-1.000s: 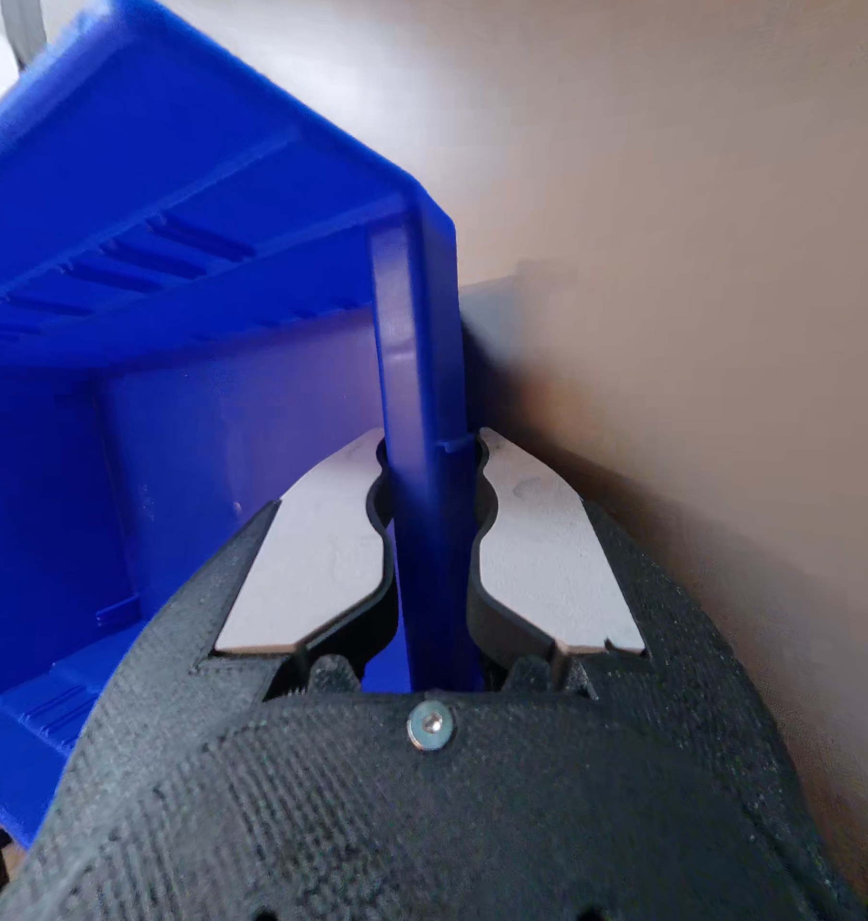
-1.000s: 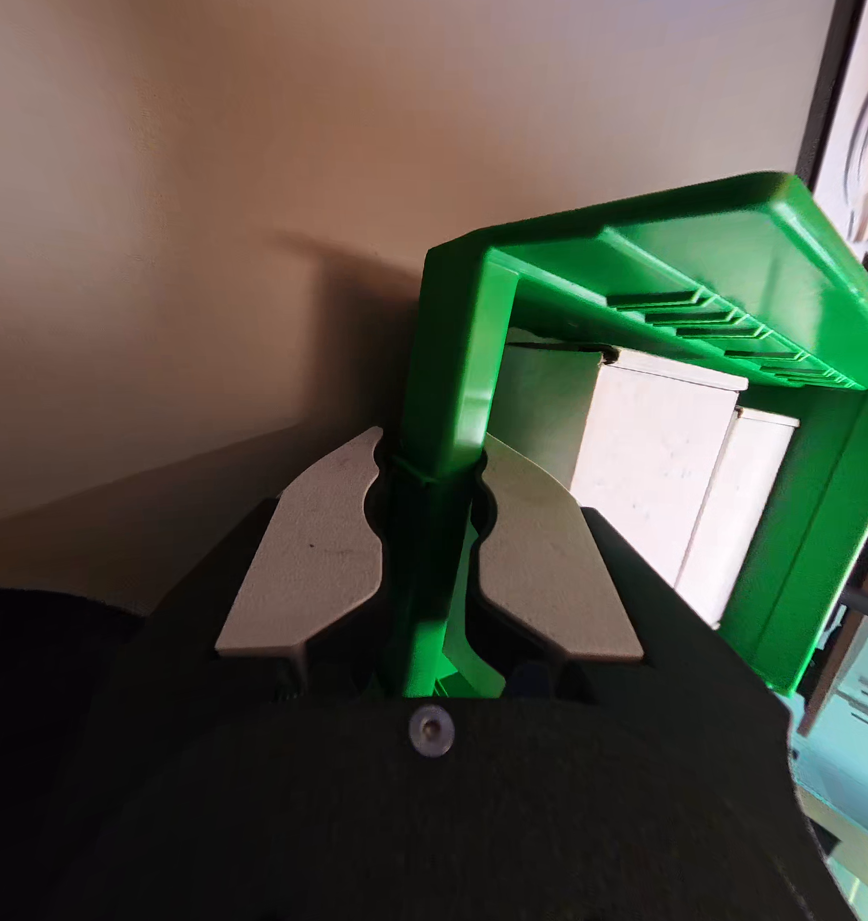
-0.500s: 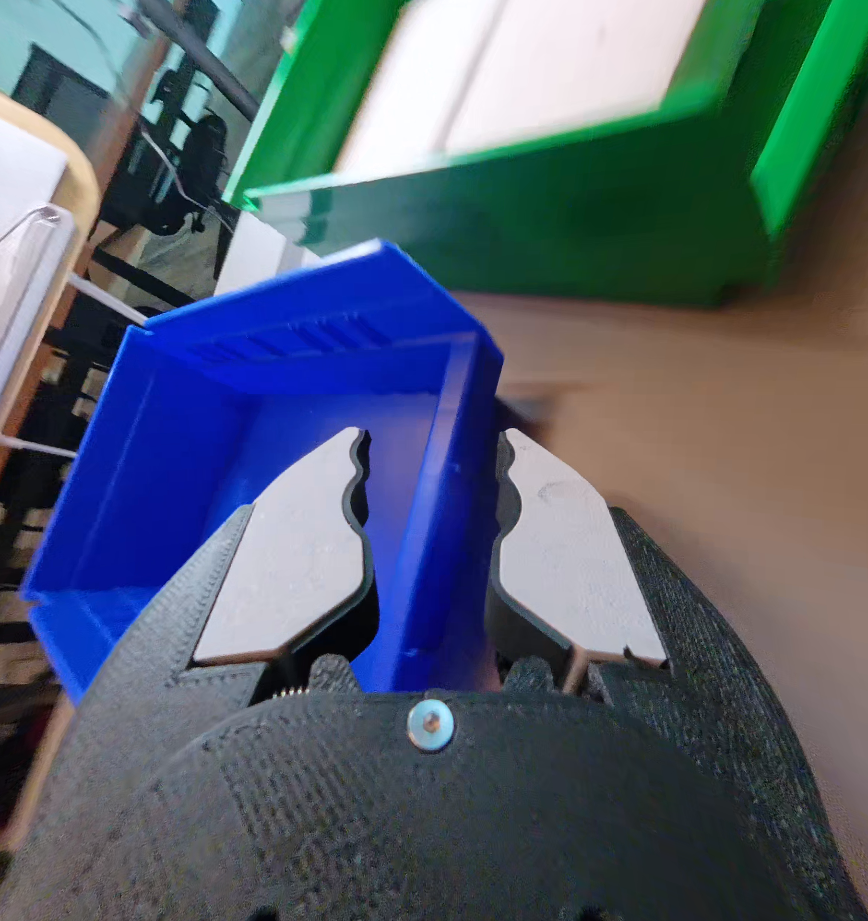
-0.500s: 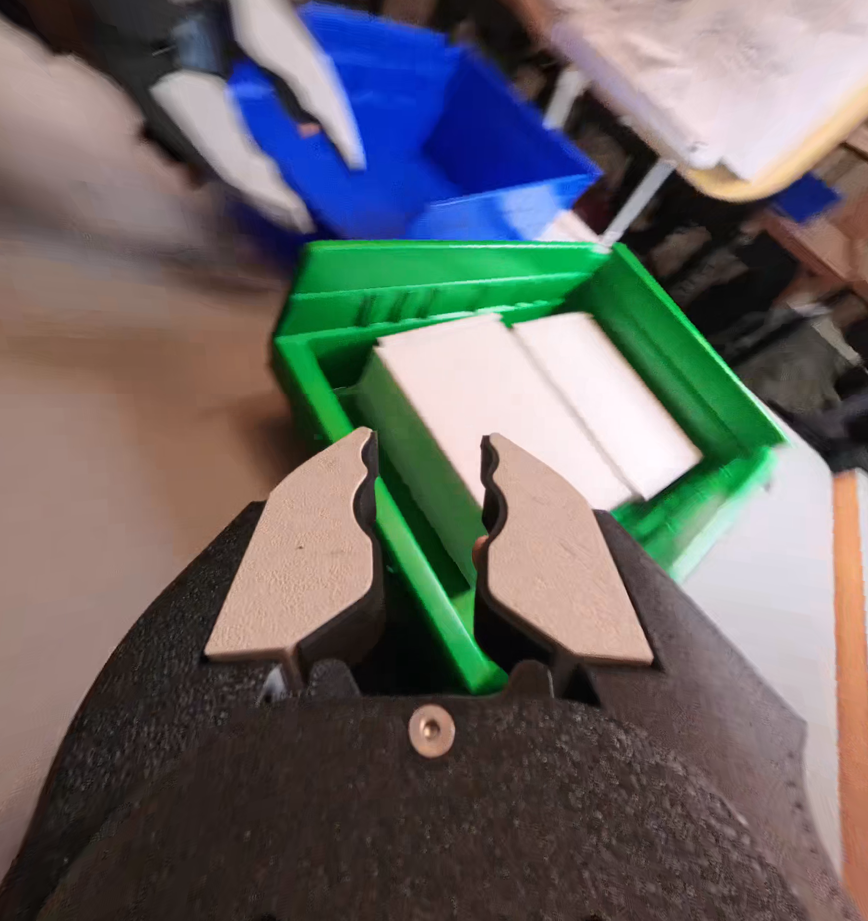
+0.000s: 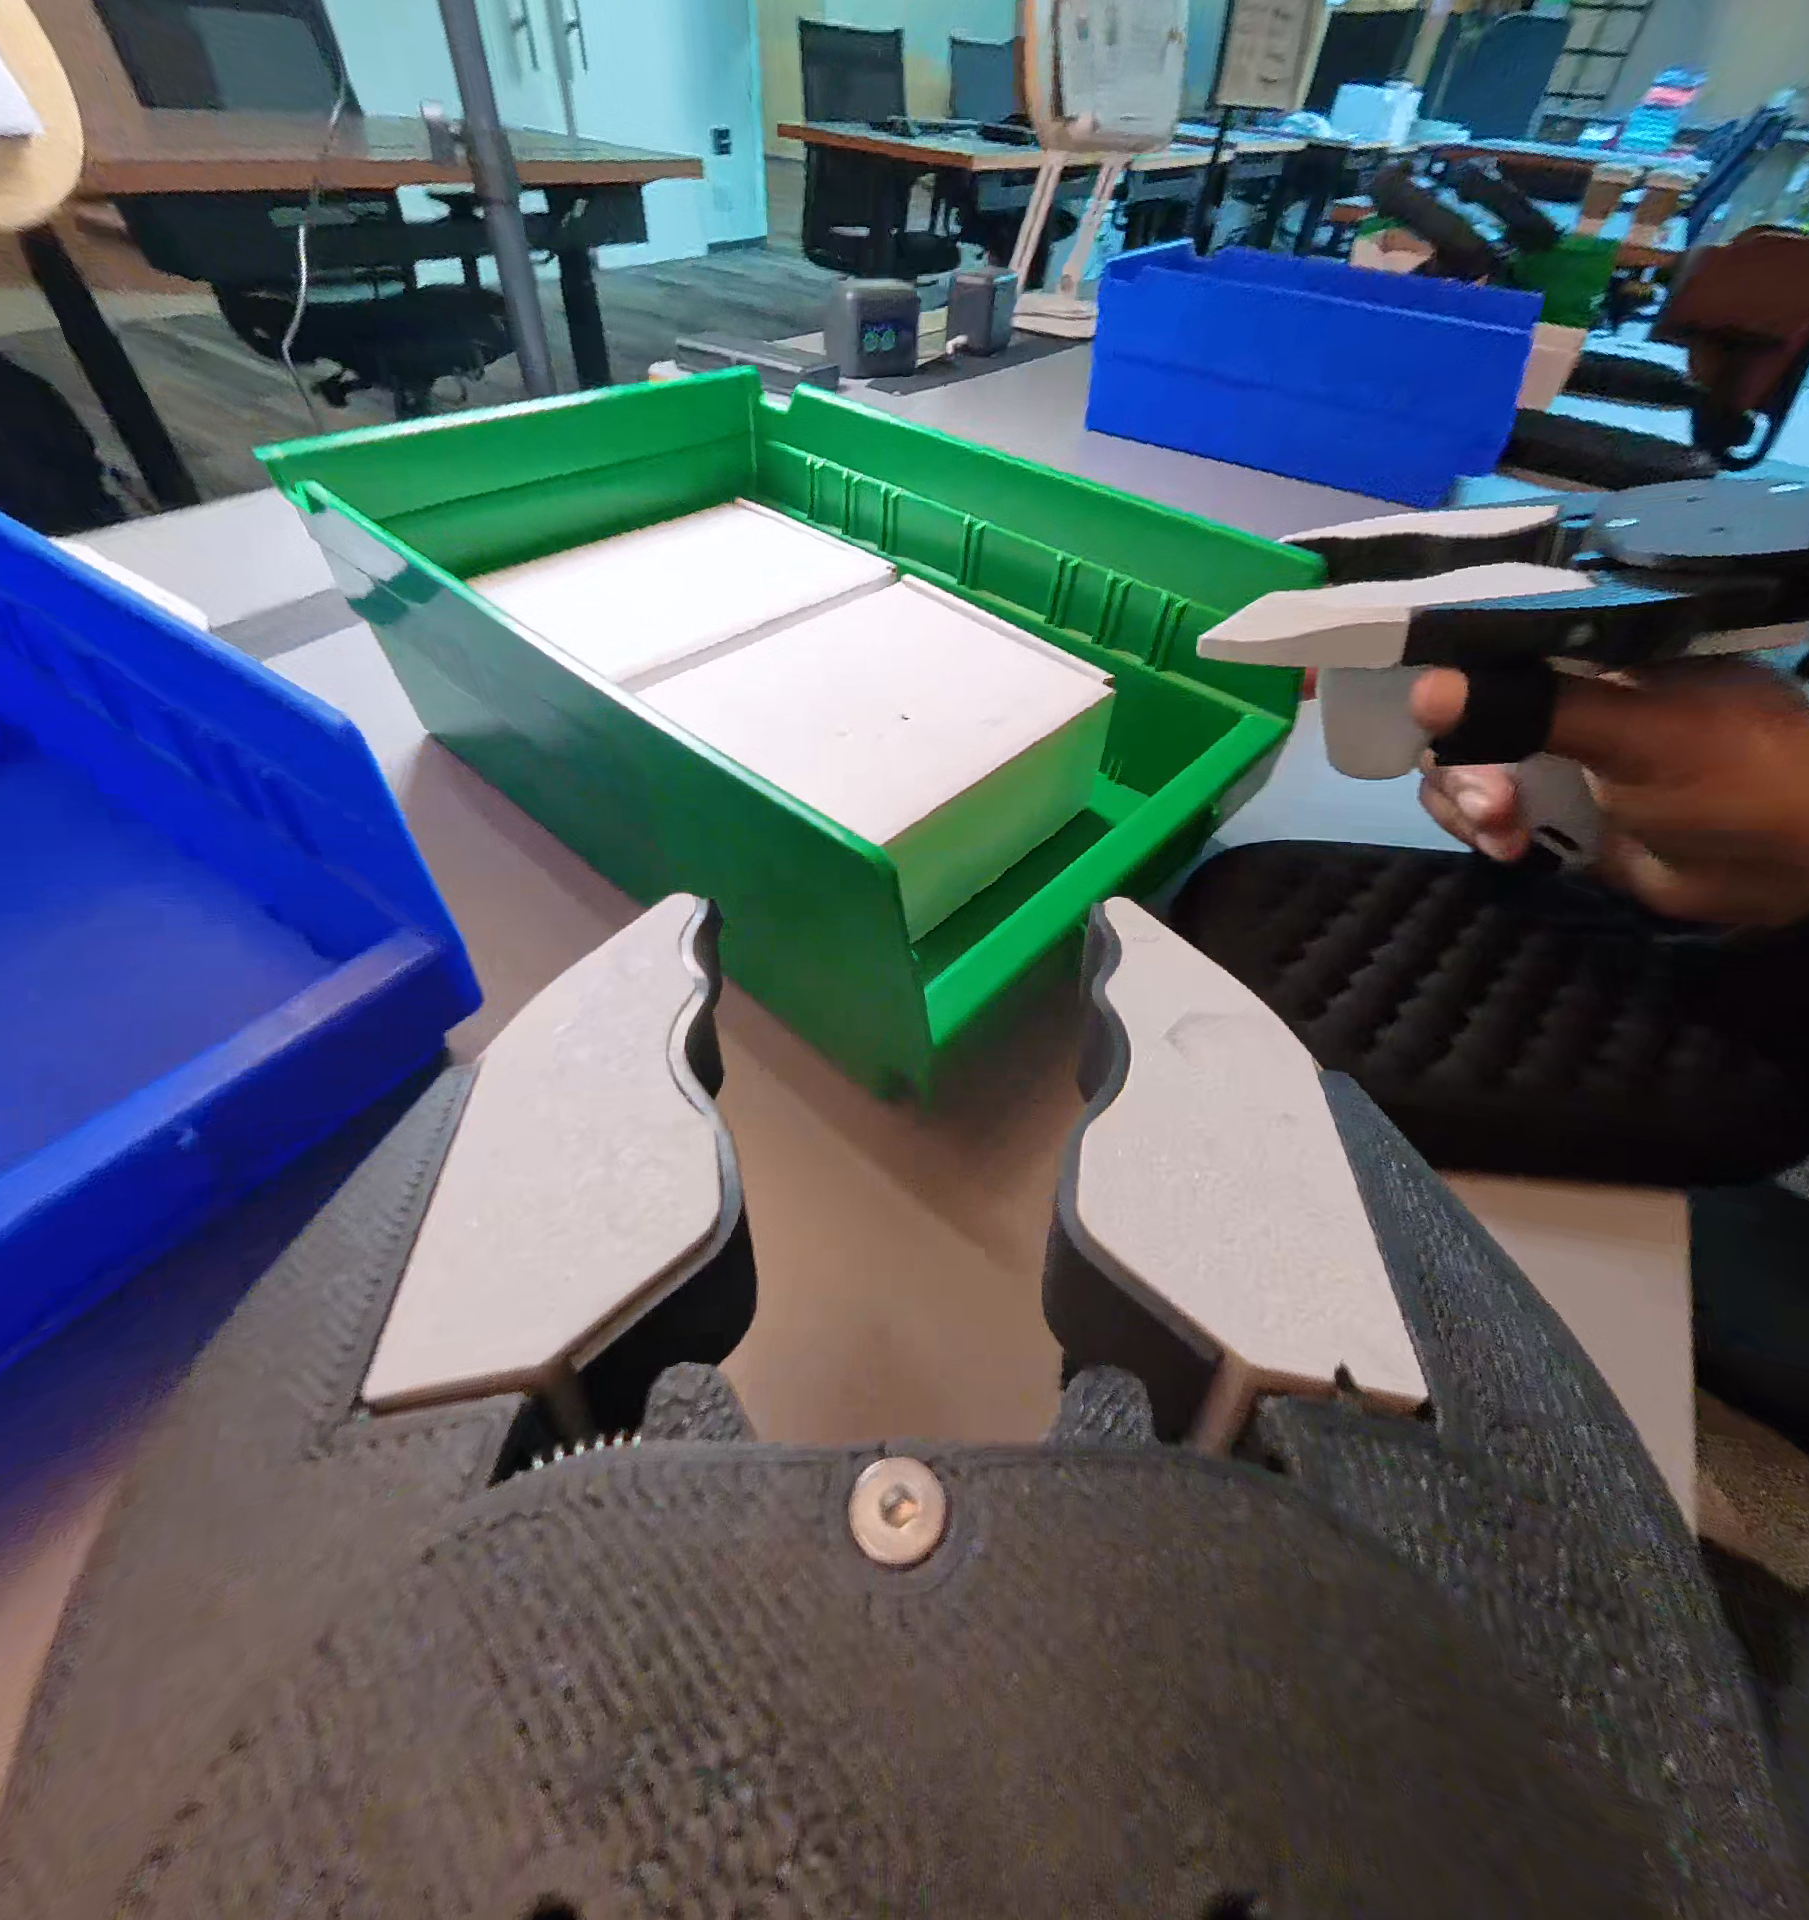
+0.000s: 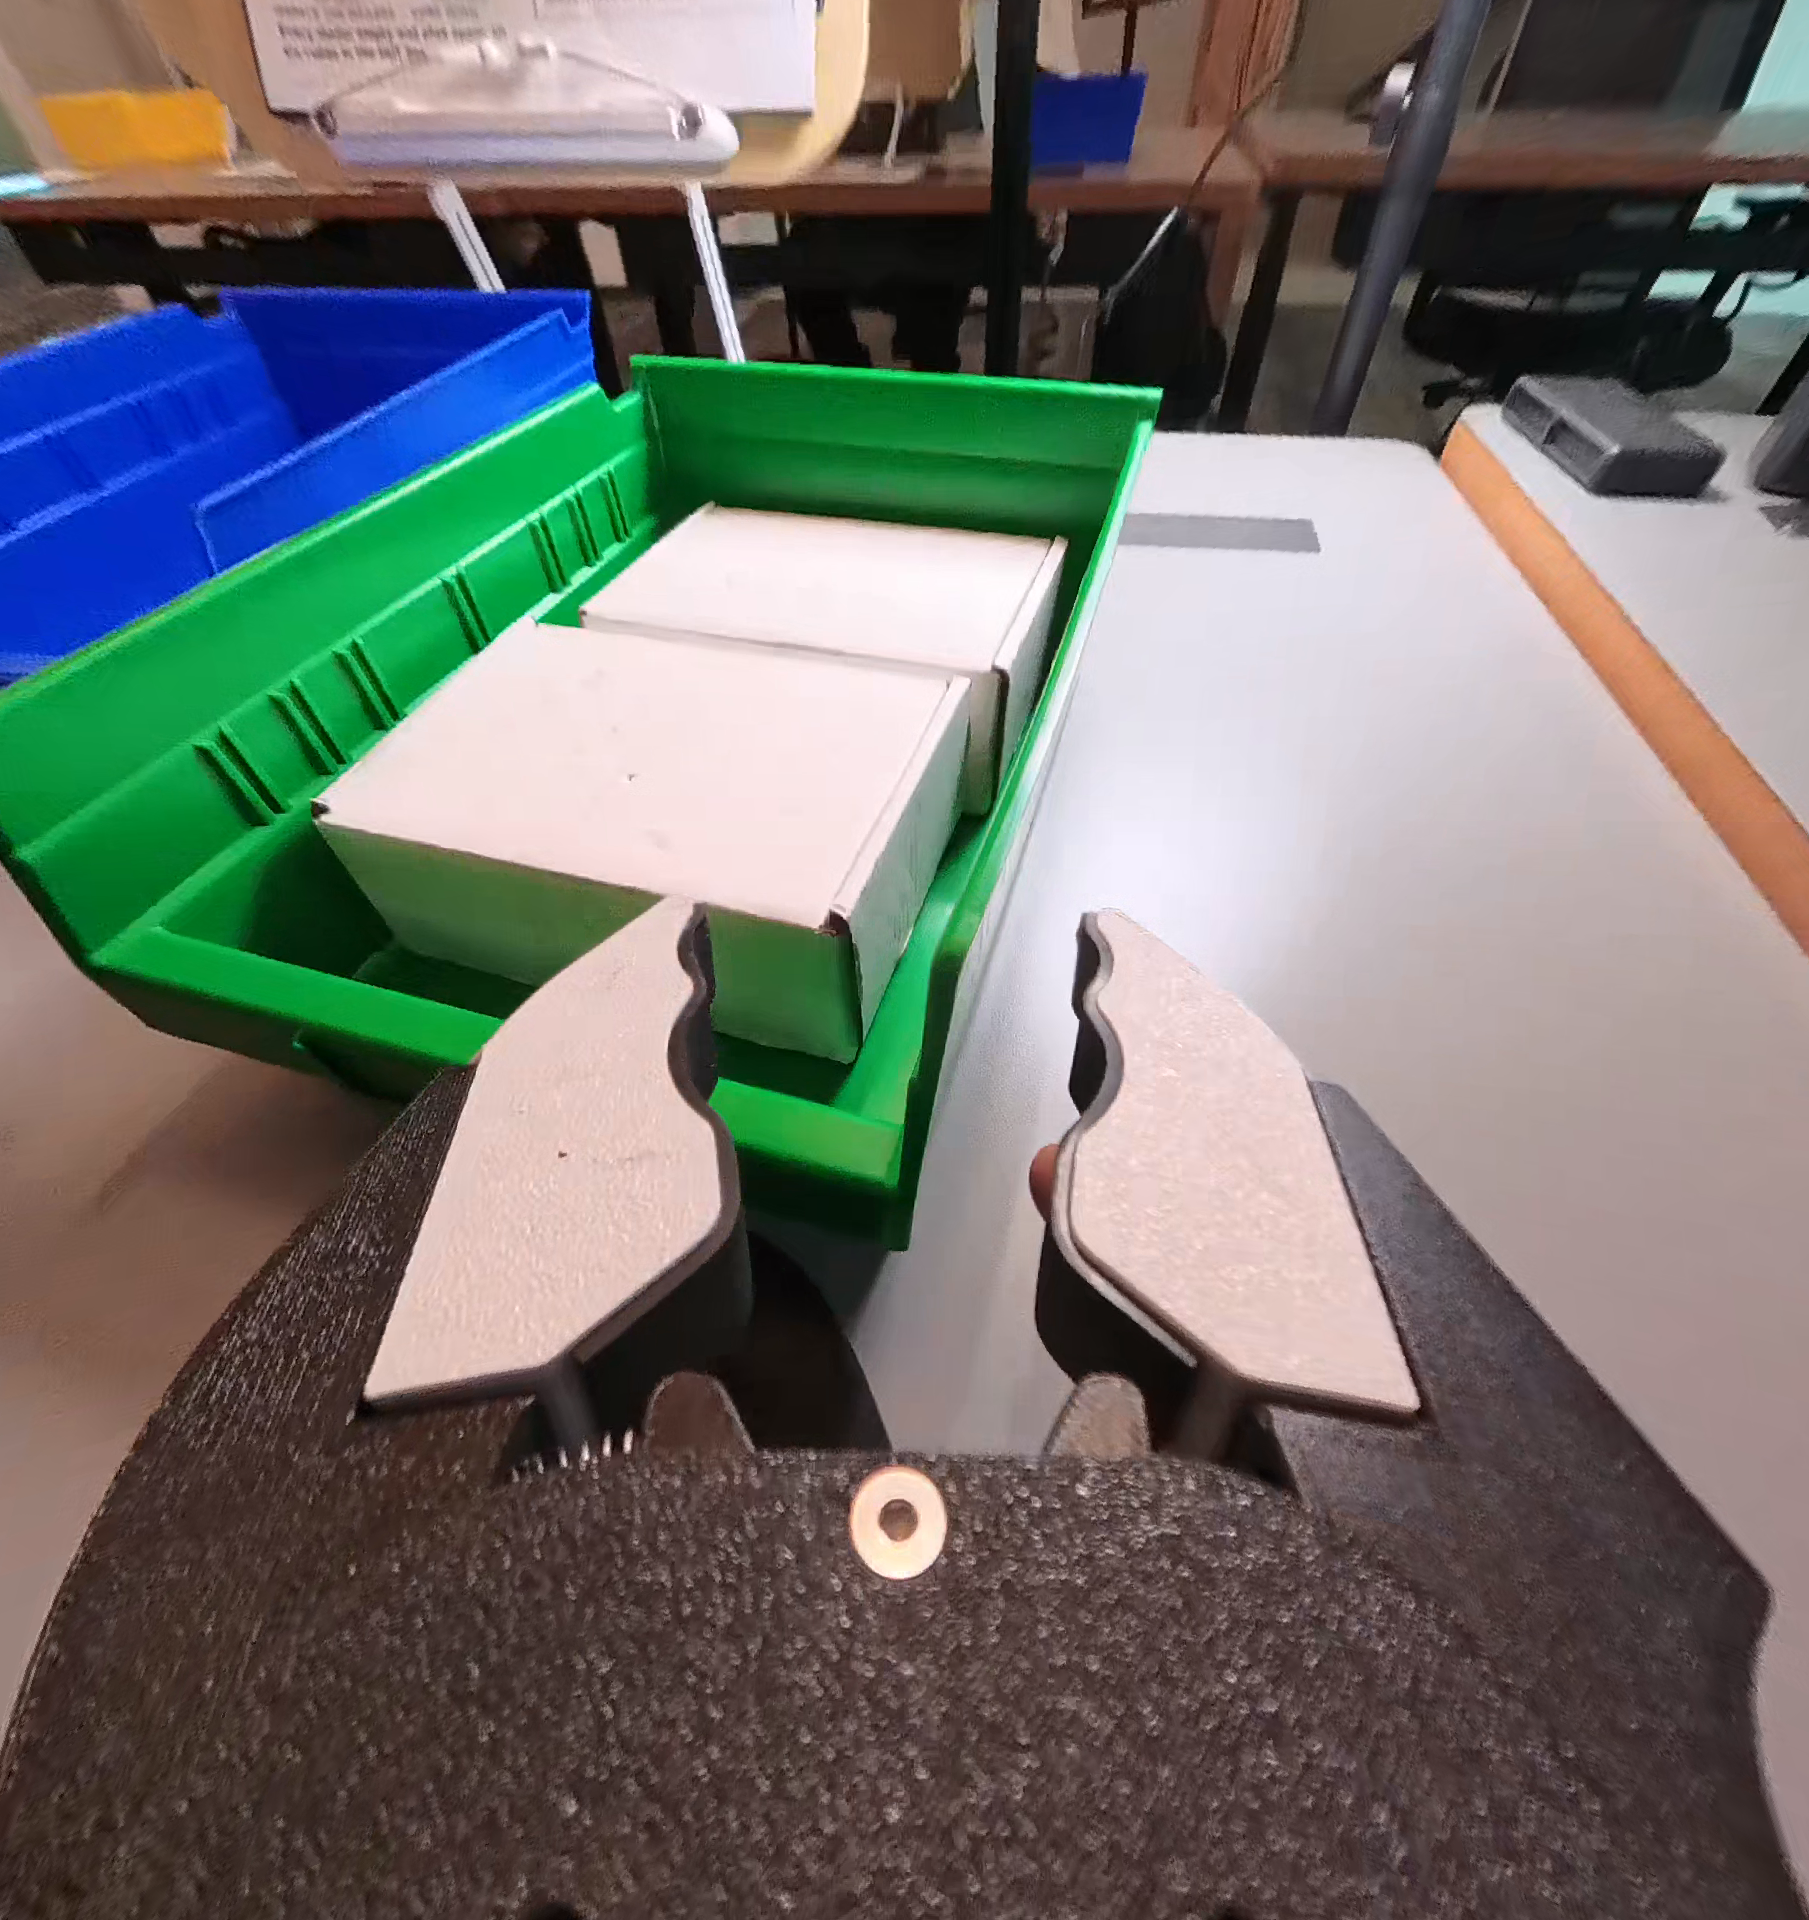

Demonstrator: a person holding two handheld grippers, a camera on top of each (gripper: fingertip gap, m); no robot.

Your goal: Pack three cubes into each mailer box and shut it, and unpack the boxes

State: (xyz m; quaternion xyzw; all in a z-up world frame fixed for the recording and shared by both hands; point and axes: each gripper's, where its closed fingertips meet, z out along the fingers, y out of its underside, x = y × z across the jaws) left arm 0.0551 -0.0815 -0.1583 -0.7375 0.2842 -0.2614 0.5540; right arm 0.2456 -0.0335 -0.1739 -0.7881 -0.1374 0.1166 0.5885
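Green plastic walls of a bin (image 6: 287, 748) hold the two white mailer boxes (image 6: 651, 769), both shut and lying end to end inside it on the tabletop (image 6: 1347, 831). An empty-looking blue bin (image 5: 131, 935) stands just beside the green one on its left. No cubes show in either view; whether they are inside the closed boxes cannot be told.

The left tongs (image 5: 895, 997) gape wide and hold nothing, hovering near the green bin's near corner. The right tongs (image 6: 895, 997) are likewise spread wide and empty, poised over the bin's front lip beside the nearer box; in the left wrist view they show side-on (image 5: 1326, 613), held in a hand (image 5: 1658, 790).

My reading is that the work stands at the start of a round: the bins are placed and a box has yet to be taken out. The next move likely calls for one pair of tongs to close across the nearer box's short end and lift it clear of the low front wall onto open tabletop.
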